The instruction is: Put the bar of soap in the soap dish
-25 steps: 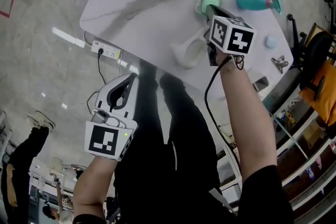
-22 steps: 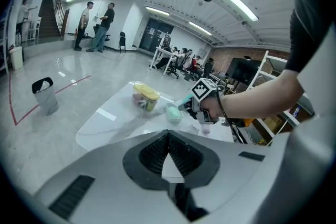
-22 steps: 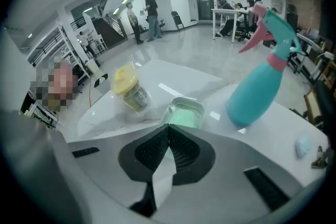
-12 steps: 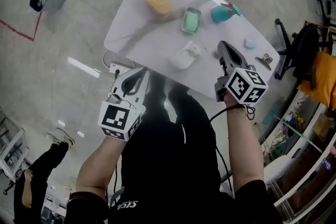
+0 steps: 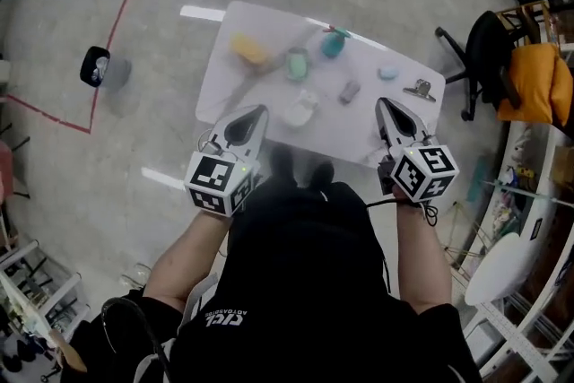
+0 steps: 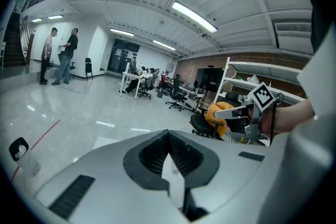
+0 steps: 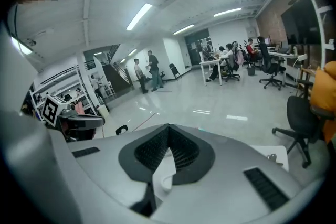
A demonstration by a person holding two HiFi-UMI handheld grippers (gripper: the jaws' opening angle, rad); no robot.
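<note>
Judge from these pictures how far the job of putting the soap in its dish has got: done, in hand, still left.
Done, it seems: on the table the green soap lies inside a pale rim, likely the soap dish, though too small to be sure. In hand: nothing; the left gripper and right gripper are both shut and empty, touching nothing. Left: probably nothing.
</note>
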